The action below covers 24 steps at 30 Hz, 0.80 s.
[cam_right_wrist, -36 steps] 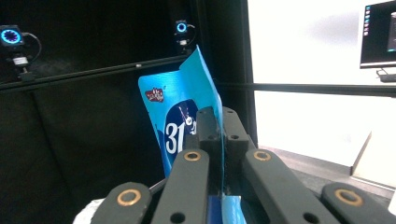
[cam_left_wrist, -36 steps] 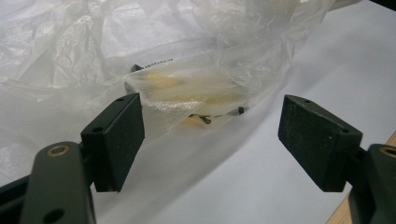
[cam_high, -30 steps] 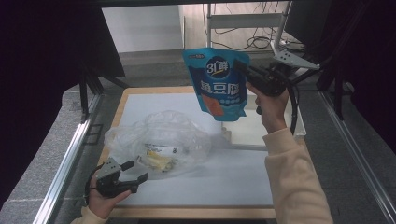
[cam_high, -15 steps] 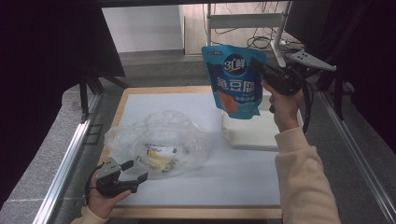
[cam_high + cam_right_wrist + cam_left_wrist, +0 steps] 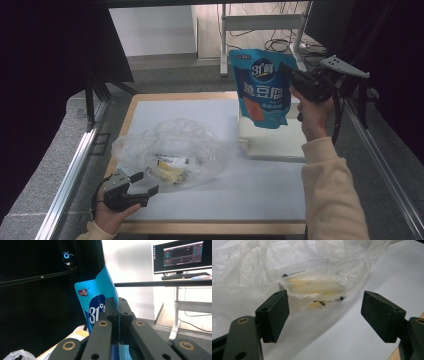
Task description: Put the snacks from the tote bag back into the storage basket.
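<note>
Pinching the blue pouch (image 5: 263, 85) by its right edge, the right gripper (image 5: 295, 80) has its fingers (image 5: 111, 306) pressed tight together on the thin plastic. The pouch hangs up in the air, at about 1 o'clock in the high view, above a white box (image 5: 272, 140) on the tabletop (image 5: 260, 185). In the right gripper view the pouch stands straight up between the two black fingers, and you can see big white numbers on it.

The left gripper (image 5: 142, 184) sits low at 7 o'clock in the high view, held in the person's left hand (image 5: 111, 212). Its fingers (image 5: 274, 315) are spread wide with nothing pinched between them. Just in front of them lies a clear plastic bag (image 5: 170, 152), all crinkly, on the white tabletop. Inside the bag is a small clear packet (image 5: 317, 291) with yellow stuff in it. The left finger is right by the bag, but I cannot tell if it touches.
</note>
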Available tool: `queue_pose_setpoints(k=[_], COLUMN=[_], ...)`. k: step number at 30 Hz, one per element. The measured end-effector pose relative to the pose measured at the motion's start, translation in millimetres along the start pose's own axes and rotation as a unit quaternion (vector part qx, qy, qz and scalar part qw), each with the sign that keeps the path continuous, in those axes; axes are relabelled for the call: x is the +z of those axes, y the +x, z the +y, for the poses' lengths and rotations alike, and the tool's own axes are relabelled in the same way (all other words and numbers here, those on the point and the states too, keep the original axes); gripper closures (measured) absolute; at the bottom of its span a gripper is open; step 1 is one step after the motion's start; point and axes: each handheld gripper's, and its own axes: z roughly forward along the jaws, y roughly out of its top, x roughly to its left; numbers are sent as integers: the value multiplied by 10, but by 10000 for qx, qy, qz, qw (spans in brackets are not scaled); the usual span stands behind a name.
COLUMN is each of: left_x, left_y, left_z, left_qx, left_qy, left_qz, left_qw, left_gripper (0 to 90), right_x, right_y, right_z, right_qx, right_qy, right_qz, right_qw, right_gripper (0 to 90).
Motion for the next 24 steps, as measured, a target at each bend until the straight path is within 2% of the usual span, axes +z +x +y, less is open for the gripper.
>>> queue_pose_setpoints(k=[9,15,24], left_x=[8,15,17], left_y=[-4,2,7], left_z=[-3,-7,-10], left_qx=[6,10,14], left_qy=[15,31,47], left_qz=[-7,-8,0], left_qw=[10000,10000,10000], left_gripper=[229,229,229], right_x=[14,102,244], right_y=[-105,-208,-344], right_z=[-43,-183,-389], right_qx=[-55,43,196], right_qy=[96,240,289], right_qz=[-161,-235,-258], right_qw=[9998,9994,9991], right_gripper=[889,890,889])
